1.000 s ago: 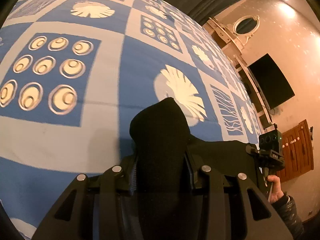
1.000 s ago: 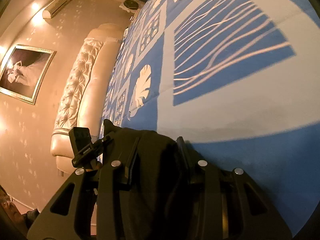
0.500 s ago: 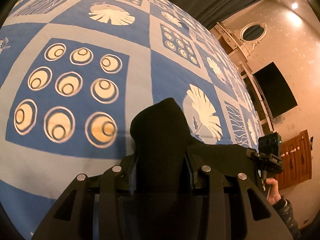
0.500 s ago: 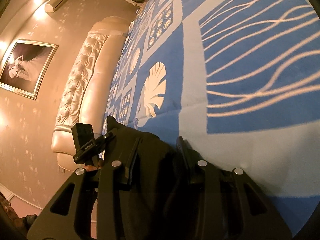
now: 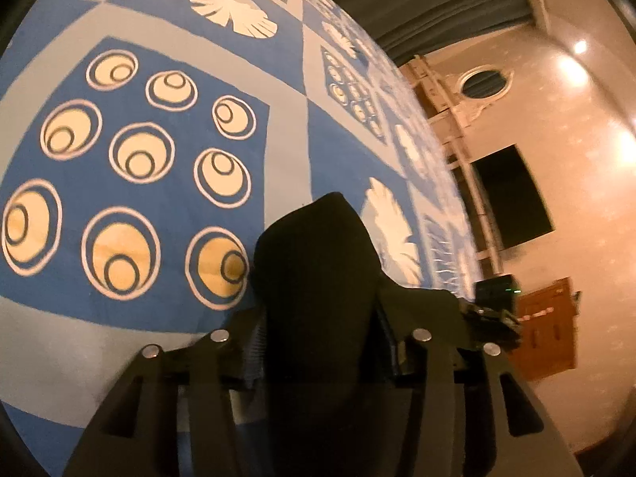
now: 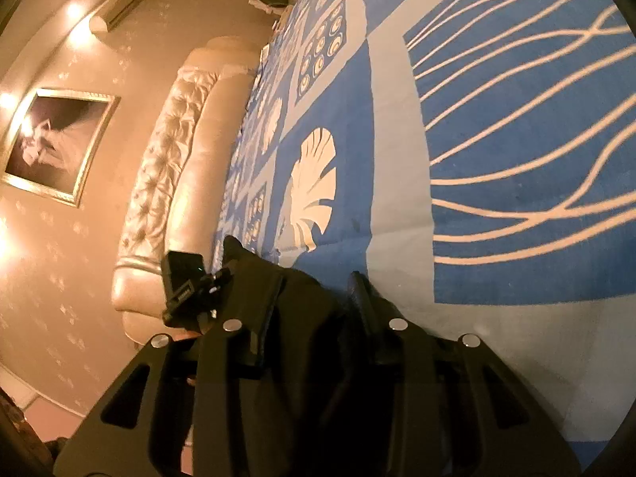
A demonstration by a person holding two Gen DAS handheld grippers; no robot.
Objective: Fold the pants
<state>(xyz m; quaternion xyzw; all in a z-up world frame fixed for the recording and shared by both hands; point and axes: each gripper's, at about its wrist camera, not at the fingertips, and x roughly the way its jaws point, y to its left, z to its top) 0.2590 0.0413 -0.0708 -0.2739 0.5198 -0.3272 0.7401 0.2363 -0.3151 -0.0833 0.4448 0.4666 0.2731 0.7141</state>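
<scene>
- Left gripper (image 5: 320, 318) pinches a bunched fold of the black pants (image 5: 314, 246), held up over the bed (image 5: 286, 135).
- Right gripper (image 6: 314, 306) clamps another part of the pants (image 6: 302, 310) beside it.
- Cloth looks soft and limp (likely to sag between holds); best taken at edges or corners.

Supporting surface: a bed with a blue-and-grey patterned bedspread (image 5: 286, 127), bearing shell, ring and wavy-line motifs. Black pants (image 6: 302, 310) are bunched over it; contact indeterminable.
</scene>
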